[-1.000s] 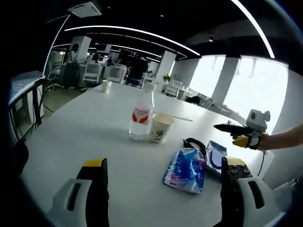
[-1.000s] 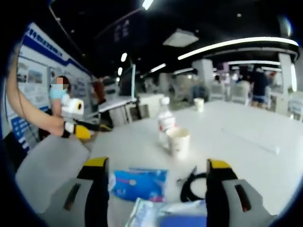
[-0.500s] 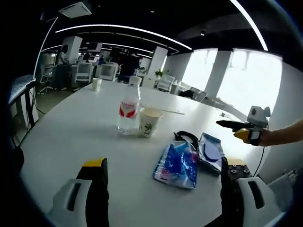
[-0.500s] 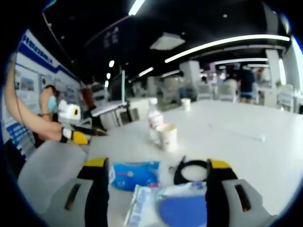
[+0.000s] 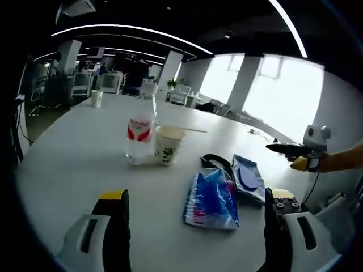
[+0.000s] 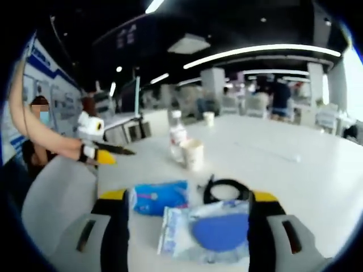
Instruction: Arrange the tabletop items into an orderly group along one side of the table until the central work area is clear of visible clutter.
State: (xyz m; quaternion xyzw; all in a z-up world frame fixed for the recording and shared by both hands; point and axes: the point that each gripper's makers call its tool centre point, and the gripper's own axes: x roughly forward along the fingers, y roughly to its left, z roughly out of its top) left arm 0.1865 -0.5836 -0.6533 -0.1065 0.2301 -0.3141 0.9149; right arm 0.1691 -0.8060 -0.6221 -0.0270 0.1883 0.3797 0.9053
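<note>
A cluster of clutter sits on the broad white table (image 5: 74, 164), toward the middle of its near half. In the left gripper view, a clear plastic water bottle with a red label (image 5: 139, 136) stands upright, and a white paper cup with a green leaf print (image 5: 167, 145) stands just beside it, nearly touching. Nearer the camera lies a crinkled blue plastic packet (image 5: 211, 198), flat on the table. Beside it lies a clear plastic bag with a dark blue round item inside (image 5: 245, 177), and a coil of black cable (image 5: 214, 161) lies partly tucked under that bag's far end. A second white paper cup (image 5: 97, 97) stands well apart at the far end of the table.

The left claw (image 5: 195, 218) hovers above the near table edge, jaws spread wide, holding nothing. The right claw (image 6: 187, 218) is likewise spread and empty; between its jaws the clear bag lies flat, the blue packet just beside it, the black coil behind.

Each claw appears in the other's view, held by a bare forearm (image 6: 39, 133) off the table's side.
</note>
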